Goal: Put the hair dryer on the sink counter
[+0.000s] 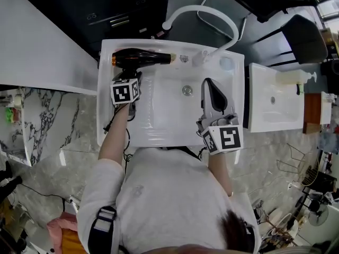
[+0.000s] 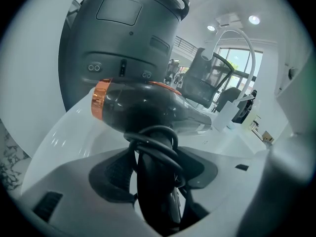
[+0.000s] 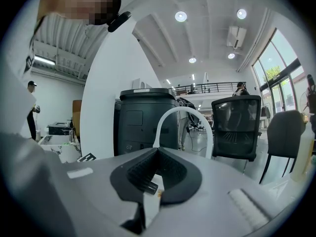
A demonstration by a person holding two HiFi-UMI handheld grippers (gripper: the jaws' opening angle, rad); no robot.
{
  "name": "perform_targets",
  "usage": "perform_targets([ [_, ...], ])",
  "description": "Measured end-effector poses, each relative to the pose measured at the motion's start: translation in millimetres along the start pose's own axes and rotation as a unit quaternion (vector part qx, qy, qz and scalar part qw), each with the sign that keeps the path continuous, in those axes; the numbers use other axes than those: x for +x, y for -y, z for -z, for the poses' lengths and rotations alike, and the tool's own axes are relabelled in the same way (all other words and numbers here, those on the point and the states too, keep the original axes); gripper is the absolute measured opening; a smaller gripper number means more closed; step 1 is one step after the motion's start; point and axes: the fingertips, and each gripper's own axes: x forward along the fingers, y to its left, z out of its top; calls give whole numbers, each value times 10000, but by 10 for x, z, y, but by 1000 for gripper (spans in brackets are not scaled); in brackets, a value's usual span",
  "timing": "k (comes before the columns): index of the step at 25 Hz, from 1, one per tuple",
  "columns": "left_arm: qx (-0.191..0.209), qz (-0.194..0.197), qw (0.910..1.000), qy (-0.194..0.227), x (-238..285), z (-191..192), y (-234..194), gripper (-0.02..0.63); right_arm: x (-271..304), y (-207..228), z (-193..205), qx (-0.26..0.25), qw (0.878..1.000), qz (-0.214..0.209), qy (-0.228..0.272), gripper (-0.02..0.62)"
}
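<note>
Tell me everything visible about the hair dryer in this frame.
The hair dryer is glossy black plastic with a copper band at its rear. Its barrel runs level over the back ledge of the sink, nozzle towards the faucet. Its handle, with the black cord looped around it, sits clamped between the jaws of the left gripper. Whether the barrel rests on the ledge is unclear.

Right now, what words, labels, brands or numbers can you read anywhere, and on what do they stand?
No text can be read anywhere.
The marker cubes show only black-and-white square patterns, no letters.
The dark cabinet has a small pale mark low on its front, too small to read.
The hair dryer shows no legible print.
</note>
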Motion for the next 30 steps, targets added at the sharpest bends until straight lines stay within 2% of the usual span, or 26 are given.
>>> perform_targets([
  [4,56,-7,10000,38,20,9,13,261,-8,-3,-6,-17,10000,10,-4,11],
  [8,-70,89,9999,-16,50,49,17,262,-12,-19,-21,-43,10000,-14,-19,11],
  [13,-76,219,9997,57,-8,39,47,299,-26,-36,-40,-82,9999,-75,-14,11],
  [21,-70,158,9979,630,-400,-137,72,302,-32,-111,-84,-97,9994,-329,73,11],
  [24,48,-24,9955,944,-611,-227,76,240,-16,-171,-103,-92,9987,-487,124,11],
  [26,135,-157,9928,1178,-766,-296,84,164,-11,-218,-125,-92,9980,-606,167,11],
  [30,175,-267,9872,1565,-1055,-387,139,98,-25,-304,-171,-90,9961,-846,249,11],
])
